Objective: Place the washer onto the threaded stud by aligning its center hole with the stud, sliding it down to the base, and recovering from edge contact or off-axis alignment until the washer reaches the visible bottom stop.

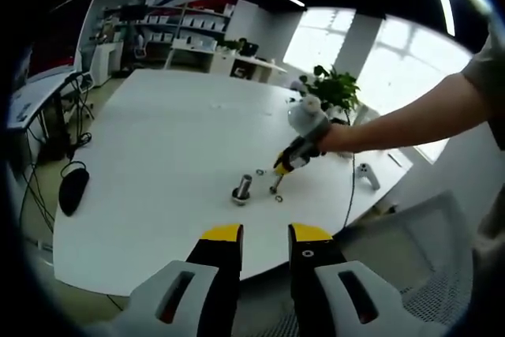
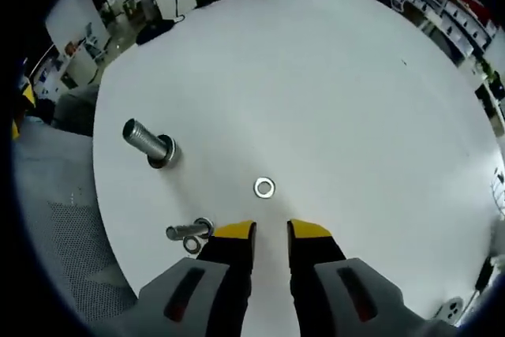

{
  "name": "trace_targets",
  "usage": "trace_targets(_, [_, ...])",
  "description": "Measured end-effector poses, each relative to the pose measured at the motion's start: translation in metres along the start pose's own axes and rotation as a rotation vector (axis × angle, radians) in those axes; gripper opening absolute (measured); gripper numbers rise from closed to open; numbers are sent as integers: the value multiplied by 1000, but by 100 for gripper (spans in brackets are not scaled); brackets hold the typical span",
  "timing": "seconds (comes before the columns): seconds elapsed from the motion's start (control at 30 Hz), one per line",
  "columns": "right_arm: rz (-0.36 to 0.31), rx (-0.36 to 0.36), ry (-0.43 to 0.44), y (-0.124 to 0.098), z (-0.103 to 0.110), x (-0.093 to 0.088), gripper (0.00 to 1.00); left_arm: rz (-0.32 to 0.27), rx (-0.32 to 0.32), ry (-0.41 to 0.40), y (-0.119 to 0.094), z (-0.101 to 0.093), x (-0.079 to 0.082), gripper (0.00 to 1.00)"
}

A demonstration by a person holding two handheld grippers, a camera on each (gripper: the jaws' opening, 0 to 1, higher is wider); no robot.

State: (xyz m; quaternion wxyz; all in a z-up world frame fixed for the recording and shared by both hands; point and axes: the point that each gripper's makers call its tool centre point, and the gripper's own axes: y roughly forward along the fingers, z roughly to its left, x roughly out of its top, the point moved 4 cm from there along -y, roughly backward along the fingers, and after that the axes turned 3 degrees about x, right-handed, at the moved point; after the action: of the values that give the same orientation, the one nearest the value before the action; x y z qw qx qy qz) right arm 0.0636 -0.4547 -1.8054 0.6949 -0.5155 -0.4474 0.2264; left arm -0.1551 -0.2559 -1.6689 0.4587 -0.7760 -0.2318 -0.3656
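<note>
Washer (image 2: 264, 188) flat on table (image 2: 331, 92), stud (image 2: 148, 142) upright, both jaws apart.

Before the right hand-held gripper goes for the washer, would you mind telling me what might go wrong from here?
1. The washer lies flat on the table, so the right hand-held gripper may slide off its thin edge.
2. A loose bolt lies right beside the left jaw and could be knocked.
3. The threaded stud leans in the right gripper view, probably from the lens, so the washer could catch its threads.
</note>
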Motion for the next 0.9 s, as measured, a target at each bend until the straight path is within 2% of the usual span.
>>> trace_targets(0.07, [-13,33,9,5,4,4,19,-1,0,-2,0,0,0,21])
trace_targets(0.13, [3,25,6,9,3,6,19,-1,0,-2,0,0,0,21])
trace_targets(0.27, [-12,22,7,12,3,15,20,-3,0,-3,0,0,0,21])
trace_targets(0.53, [14,12,-34,17,4,19,19,-3,-5,-1,0,0,0,21])
trace_targets(0.63, [39,9,-137,18,3,18,19,-4,-6,0,0,-1,0,20])
trace_targets(0.77, [67,26,-159,19,3,19,19,-4,-10,3,0,-1,0,20])
trace_targets(0.9, [164,34,-232,20,4,23,18,-4,-13,4,0,-2,0,20])
